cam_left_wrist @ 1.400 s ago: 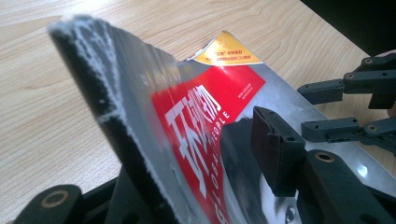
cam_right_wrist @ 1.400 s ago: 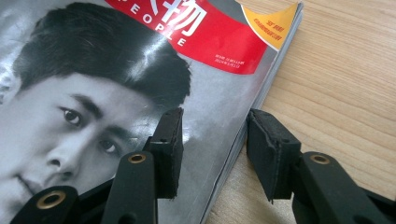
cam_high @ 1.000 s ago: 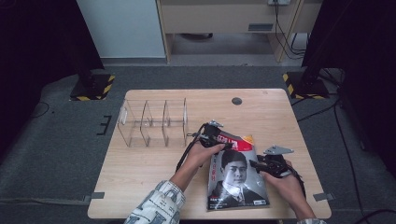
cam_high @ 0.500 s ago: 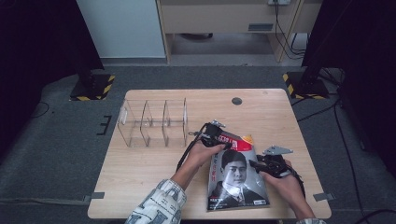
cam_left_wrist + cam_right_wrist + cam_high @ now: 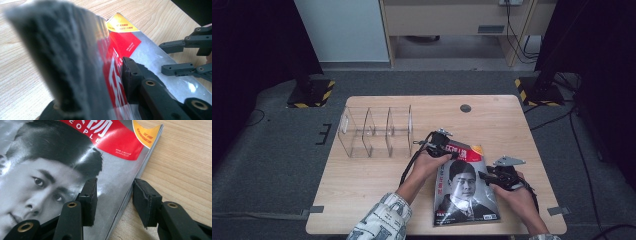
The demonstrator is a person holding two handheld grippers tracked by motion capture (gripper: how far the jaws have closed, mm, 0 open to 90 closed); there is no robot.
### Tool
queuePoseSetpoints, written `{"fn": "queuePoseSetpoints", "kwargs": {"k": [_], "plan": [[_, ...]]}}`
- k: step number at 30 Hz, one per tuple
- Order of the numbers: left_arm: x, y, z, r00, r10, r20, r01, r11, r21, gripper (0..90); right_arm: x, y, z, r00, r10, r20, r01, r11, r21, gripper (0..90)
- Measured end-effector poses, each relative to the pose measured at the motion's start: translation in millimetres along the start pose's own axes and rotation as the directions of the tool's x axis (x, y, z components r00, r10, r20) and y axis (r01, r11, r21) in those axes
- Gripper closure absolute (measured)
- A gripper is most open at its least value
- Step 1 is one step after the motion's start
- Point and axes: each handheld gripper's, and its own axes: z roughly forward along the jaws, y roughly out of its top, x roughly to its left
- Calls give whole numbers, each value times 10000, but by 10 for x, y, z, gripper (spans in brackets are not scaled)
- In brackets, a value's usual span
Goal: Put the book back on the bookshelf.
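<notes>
Magazine (image 5: pixel 464 187): lies flat on the wooden table (image 5: pixel 362 190), at the near right part, cover up, with a black-and-white portrait and a red title band at its far end.
Left gripper (image 5: pixel 443 147): at the magazine's far left corner; its jaws have just been closing and now pinch the cover's edge, which the left gripper view shows bent up between the pads.
Right gripper (image 5: pixel 486 176): at the magazine's right edge; jaws parted, one pad over the cover, the other over the bare table, the edge between them, not pressed.
Clear divider rack (image 5: pixel 377 131): stands upright on the table's far left part, apart from the magazine.
</notes>
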Motion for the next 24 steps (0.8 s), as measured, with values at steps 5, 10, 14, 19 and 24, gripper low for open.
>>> {"fn": "queuePoseSetpoints", "kwargs": {"k": [5,10,14,19,24], "plan": [[-21,10,-29,9998,-191,85,192,9997,-143,819,-6,2,-10,10000,-1,10,0,10000,38,510],[-68,43,-91,9993,-217,301,228,9990,-377,849,-83,-2,-126,9978,669,-26,-669,9970,-376,496],[-103,66,-134,9994,-164,307,178,9988,-457,853,-148,-8,-184,9959,886,172,-875,9946,-566,490],[-170,100,-213,9995,-11,315,33,9976,-697,859,-212,-20,-231,9923,1113,541,-1076,9919,-670,482],[-215,125,-297,9994,75,327,-45,9960,-896,862,-260,-26,-261,9859,1311,1036,-1238,9895,-739,475]]}}
